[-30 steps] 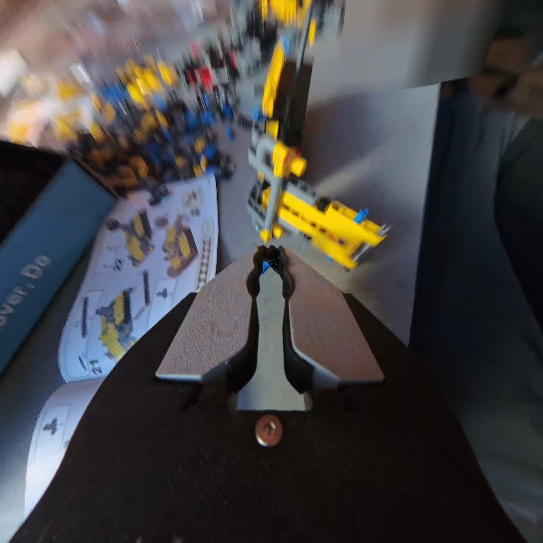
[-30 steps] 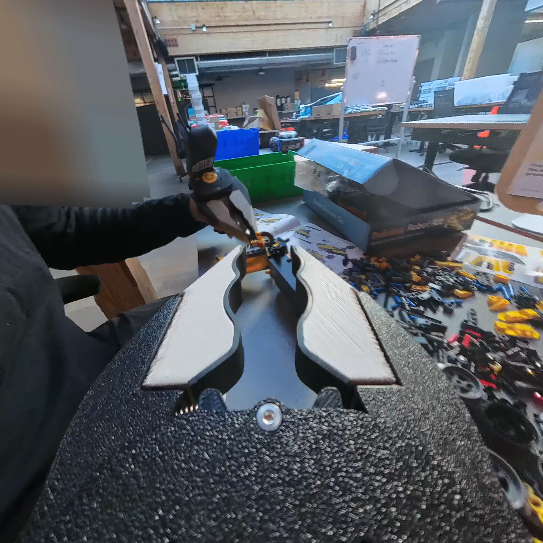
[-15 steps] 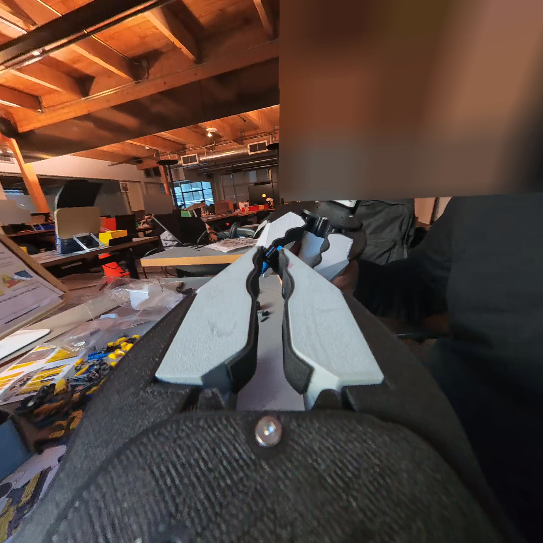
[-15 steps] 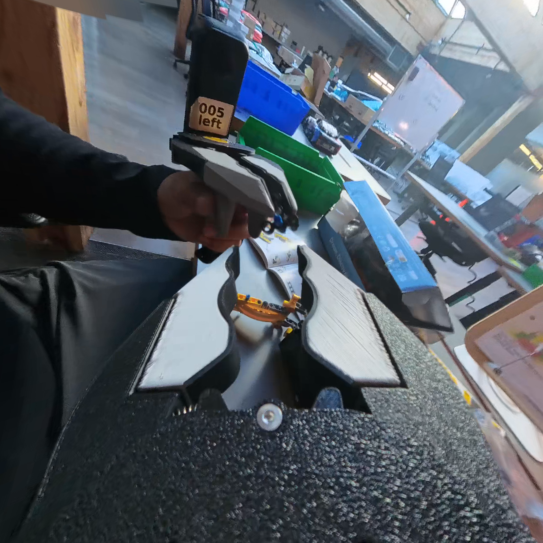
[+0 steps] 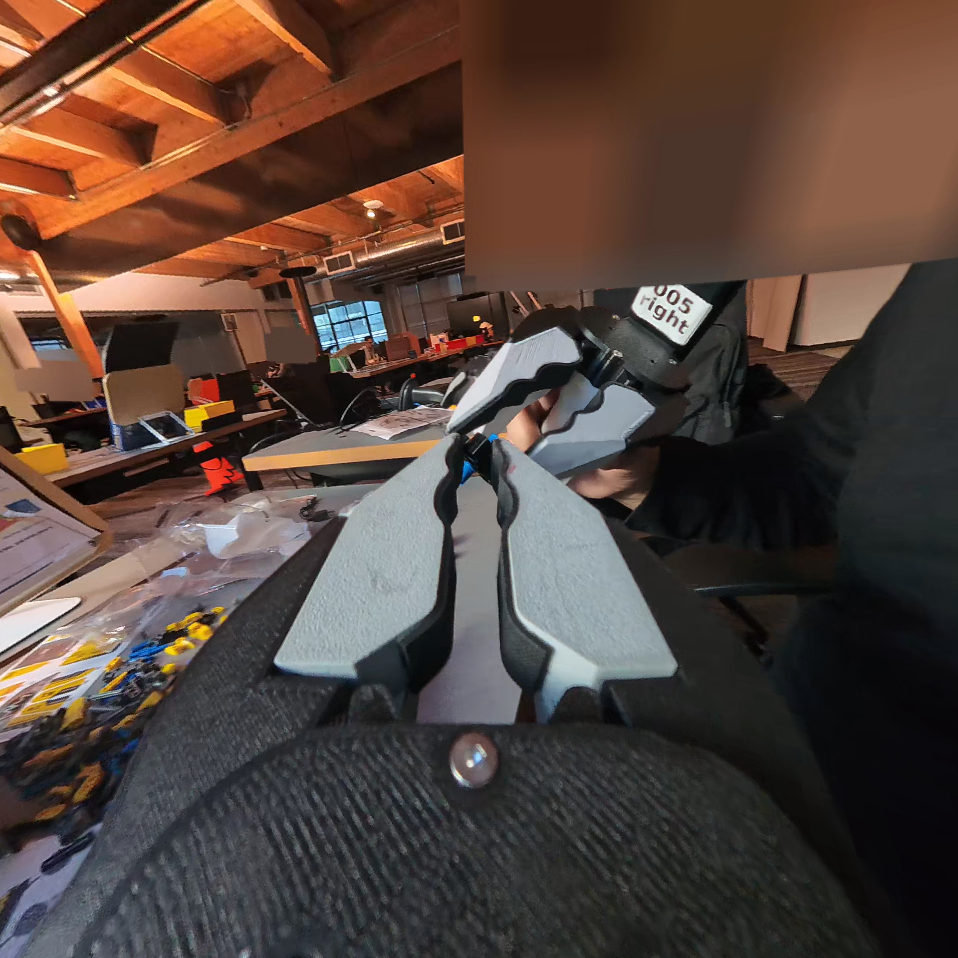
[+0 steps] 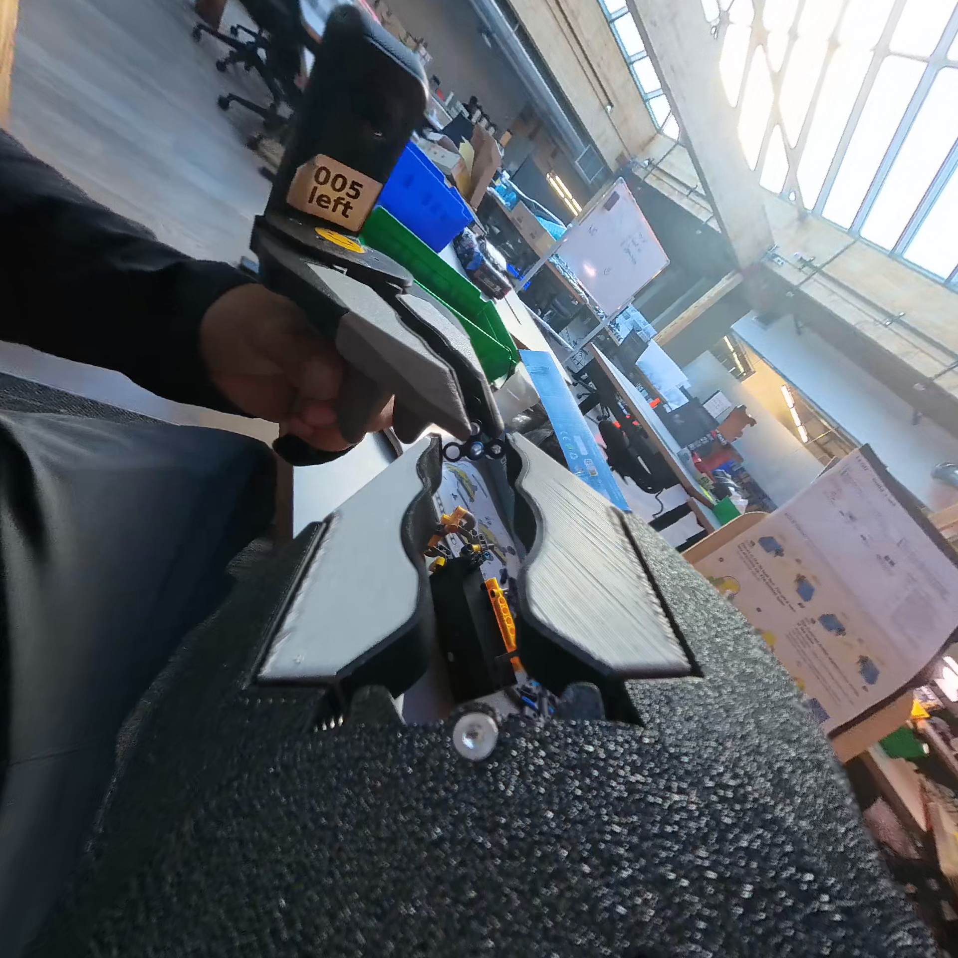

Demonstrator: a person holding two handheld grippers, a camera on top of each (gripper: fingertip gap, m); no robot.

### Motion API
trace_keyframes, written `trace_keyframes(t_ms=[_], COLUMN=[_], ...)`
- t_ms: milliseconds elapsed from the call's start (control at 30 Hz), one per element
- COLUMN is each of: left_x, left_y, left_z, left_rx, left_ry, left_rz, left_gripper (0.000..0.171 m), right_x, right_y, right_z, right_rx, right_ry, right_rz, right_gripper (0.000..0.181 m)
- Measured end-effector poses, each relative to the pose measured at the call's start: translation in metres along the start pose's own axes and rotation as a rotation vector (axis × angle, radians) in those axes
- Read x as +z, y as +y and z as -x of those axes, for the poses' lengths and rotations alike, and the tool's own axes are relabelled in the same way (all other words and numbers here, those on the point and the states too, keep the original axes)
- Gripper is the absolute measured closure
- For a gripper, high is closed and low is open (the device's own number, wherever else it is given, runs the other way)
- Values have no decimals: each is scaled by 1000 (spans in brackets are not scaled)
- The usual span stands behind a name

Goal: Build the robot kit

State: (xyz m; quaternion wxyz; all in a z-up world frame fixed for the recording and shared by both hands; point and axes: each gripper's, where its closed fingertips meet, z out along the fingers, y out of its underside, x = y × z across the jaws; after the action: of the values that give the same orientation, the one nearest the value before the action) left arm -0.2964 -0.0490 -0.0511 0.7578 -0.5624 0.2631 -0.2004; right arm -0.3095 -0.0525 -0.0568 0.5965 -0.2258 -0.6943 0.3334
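A small black beam with round holes (image 6: 474,450) and a blue pin (image 5: 468,469) is held in the air between both grippers. My left gripper (image 5: 474,453) is shut on it at the tips; in the right wrist view it (image 6: 479,426) comes in from the upper left, gripped by a hand in a black sleeve. My right gripper (image 6: 474,450) has its two tips against the beam's two ends. In the left wrist view the right gripper (image 5: 492,440) meets mine tip to tip from the upper right.
Below, on the grey table (image 6: 332,497), lie a part-built yellow and black model (image 6: 456,523), a yellow beam (image 6: 502,614) and an instruction booklet (image 6: 466,484). A blue box (image 6: 565,414), green bin (image 6: 440,290), loose pieces (image 5: 78,726) and plastic bags (image 5: 233,529) are around. A board with a printed sheet (image 6: 840,570) stands right. Both grippers' tips are close together, under 4 cm apart.
Both grippers have lifted off the table and tilted up to meet in the air. My right gripper's fingers have narrowed onto the small beam that the left gripper carries.
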Motion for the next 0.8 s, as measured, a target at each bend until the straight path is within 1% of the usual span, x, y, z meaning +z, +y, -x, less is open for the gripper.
trace_keyframes(t_ms=[133,300,367,400,467,500,600,667,733,800], left_x=[4,11,14,13,10,9,5,4,-1,-14], left_y=[-1,2,5,5,5,6,18,31,45,52], left_z=[-6,-5,2,8,18,24,35,40,49,64], left_rx=[-34,-81,-84,-88,-120,-141,-222,-280,-280,-261], left_ry=[16,36,13,-17,-33,-36,-24,-20,-44,-108], left_rz=[-11,1,13,7,-10,-6,57,139,242,312], left_gripper=[164,164,162,154,158,156,144,139,134,135], right_x=[-7,-12,-12,-12,-13,-13,-13,-10,-10,-12], right_y=[-1,4,11,15,23,27,39,52,66,83], right_z=[0,-4,-9,-13,-19,-21,-26,-29,-35,-44], right_rx=[-4,73,86,92,117,125,119,103,115,140], right_ry=[17,18,37,50,54,59,64,67,66,49], right_rz=[-12,-65,-72,-74,-77,-83,-66,-22,17,62], right_gripper=[158,158,158,158,158,158,158,158,158,158])
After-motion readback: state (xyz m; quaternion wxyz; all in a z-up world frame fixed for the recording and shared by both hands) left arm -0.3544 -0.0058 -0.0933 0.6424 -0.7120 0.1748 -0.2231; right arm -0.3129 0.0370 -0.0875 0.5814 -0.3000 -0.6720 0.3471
